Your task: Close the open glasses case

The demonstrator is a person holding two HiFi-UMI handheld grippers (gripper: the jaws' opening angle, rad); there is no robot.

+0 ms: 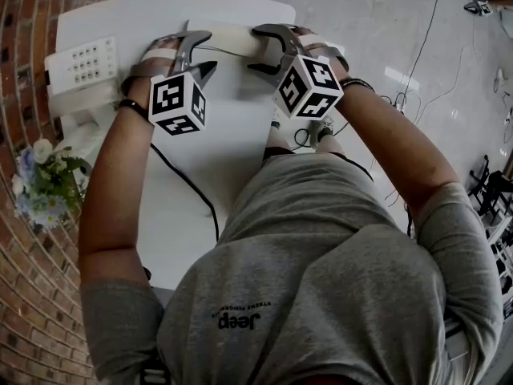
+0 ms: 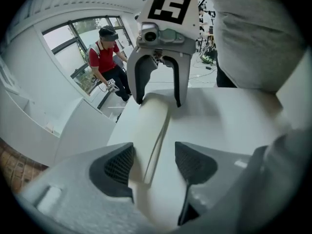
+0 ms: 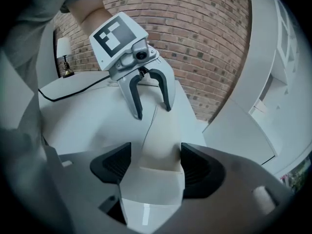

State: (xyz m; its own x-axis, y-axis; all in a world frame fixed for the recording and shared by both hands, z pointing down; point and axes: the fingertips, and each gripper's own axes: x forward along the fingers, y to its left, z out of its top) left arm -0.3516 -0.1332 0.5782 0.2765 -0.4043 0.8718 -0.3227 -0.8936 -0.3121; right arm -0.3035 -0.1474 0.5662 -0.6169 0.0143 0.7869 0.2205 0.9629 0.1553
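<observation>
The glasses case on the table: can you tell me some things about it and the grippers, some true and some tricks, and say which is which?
1. The glasses case lies on a white table. True.
2. The case is black. False: it is cream-coloured.
3. The left gripper and the right gripper are at opposite ends of the case. True.
4. The right gripper has nothing between its jaws. False: one end of the case sits between them.
5. The flowers stand on top of the case. False: they are off to the side, by the brick wall.
</observation>
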